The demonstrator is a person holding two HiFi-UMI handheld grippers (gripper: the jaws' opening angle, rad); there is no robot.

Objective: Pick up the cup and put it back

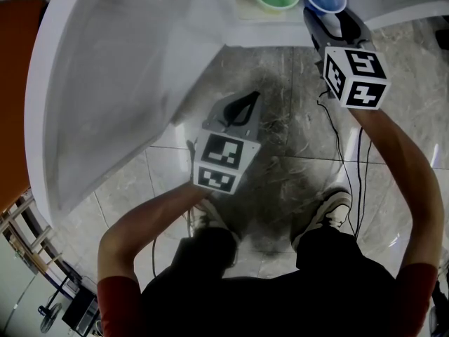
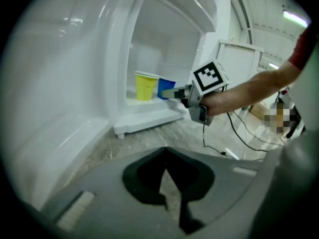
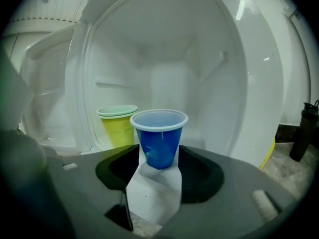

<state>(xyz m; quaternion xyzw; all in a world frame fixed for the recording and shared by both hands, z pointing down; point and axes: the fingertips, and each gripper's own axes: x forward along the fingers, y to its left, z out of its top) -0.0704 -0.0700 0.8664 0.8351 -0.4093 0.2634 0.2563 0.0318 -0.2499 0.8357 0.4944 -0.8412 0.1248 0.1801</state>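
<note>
Left tongs [image 1: 247, 104] hang over the grey stone floor [image 1: 280, 139] near the middle of the head view. Their jaw tips are together with nothing between them, and their own view shows only a thin wedge of floor behind the met tips. At about ten o'clock from them spreads the open door [image 1: 105, 83] of a white fridge [image 3: 164, 49], its outer edge cut off by the frame.

On the fridge's bottom shelf [image 3: 154, 188] the yellow cup [image 3: 117, 128] stands at nine o'clock of the blue cup [image 3: 159, 138], just beside it and a little further in. Its rim is pale green, and whether a second cup nests inside it is hard to tell.

The blue cup is upright between the jaws of the right tongs [image 3: 159, 158], which are spread wide with their pads against its lower sides. Whether its base rests on the shelf or hangs just clear cannot be made out. The head view loses its near rim behind these tongs, and the left gripper view shows only half of it.

At three o'clock in the right gripper view a dark bottle [image 3: 304, 131] is clipped by the picture's edge.
</note>
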